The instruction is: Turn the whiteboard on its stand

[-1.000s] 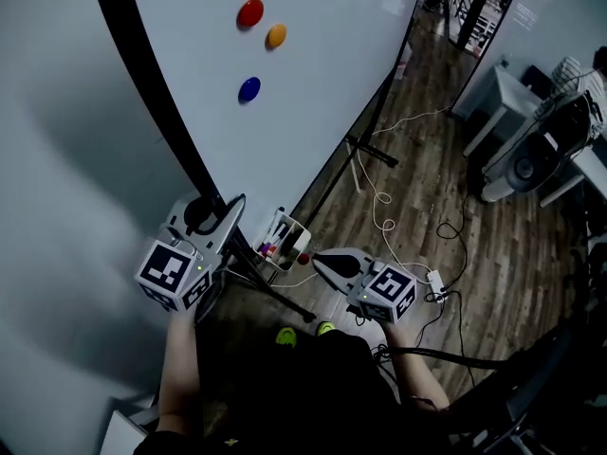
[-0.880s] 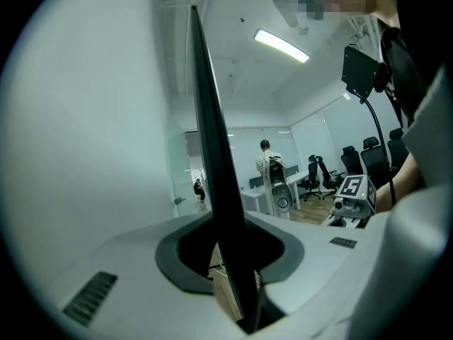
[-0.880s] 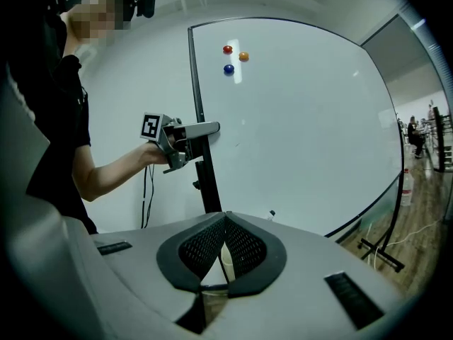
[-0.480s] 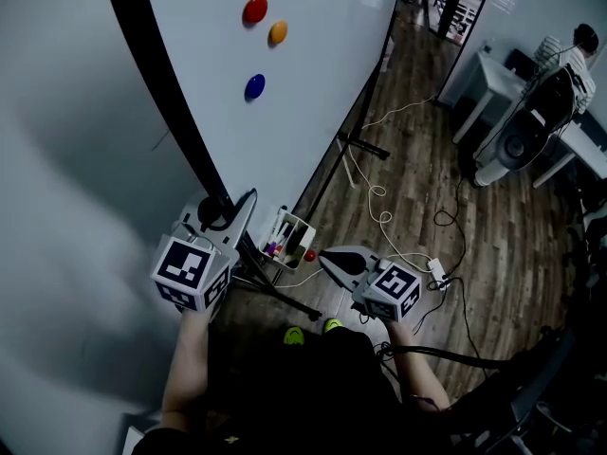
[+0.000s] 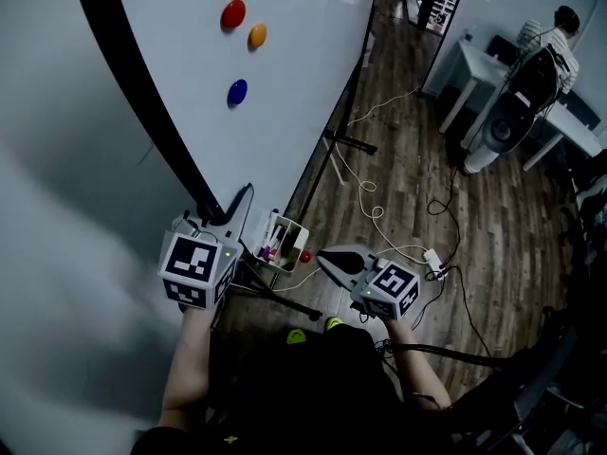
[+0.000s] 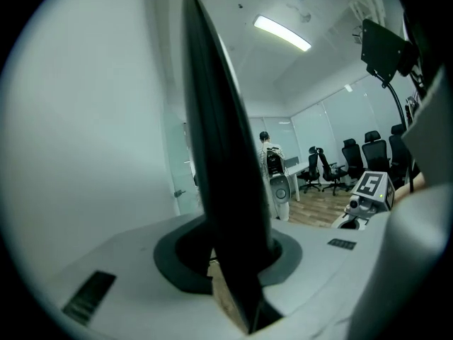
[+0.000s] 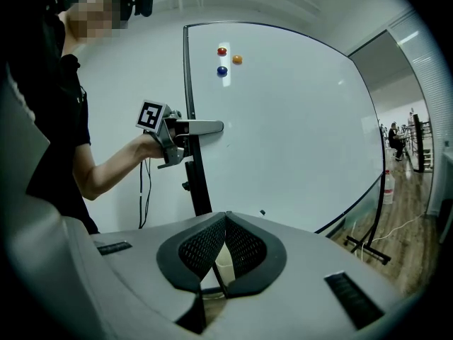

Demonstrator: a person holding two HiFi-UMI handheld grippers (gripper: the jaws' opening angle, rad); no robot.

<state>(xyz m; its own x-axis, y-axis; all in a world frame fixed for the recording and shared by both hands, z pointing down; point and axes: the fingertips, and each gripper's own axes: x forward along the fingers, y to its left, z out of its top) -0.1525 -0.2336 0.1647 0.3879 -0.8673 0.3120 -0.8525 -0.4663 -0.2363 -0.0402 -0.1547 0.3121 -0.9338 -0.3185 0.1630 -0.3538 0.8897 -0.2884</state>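
left tongs point(image 5: 235, 207): just been closing, clamped on whiteboard frame point(image 6: 219, 154) | right tongs point(image 7: 225, 224): together, empty, near marker tray point(image 5: 283, 240) | whiteboard point(image 5: 285, 93): upright on its stand point(image 5: 349, 143), straight ahead, 3 magnets point(image 5: 237, 91) on its face | wood floor point(image 5: 417, 188) under the stand

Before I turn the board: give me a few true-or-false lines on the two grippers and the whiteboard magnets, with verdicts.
1. The left gripper grips the black frame of the whiteboard. True; its jaws have just been closing on it.
2. The right gripper holds a marker. False: its jaws are together with nothing between them.
3. Three magnets sit on the whiteboard. True: red magnet, orange magnet, blue magnet.
4. The blue magnet is the highest. False: it is the lowest, and the red magnet is highest.
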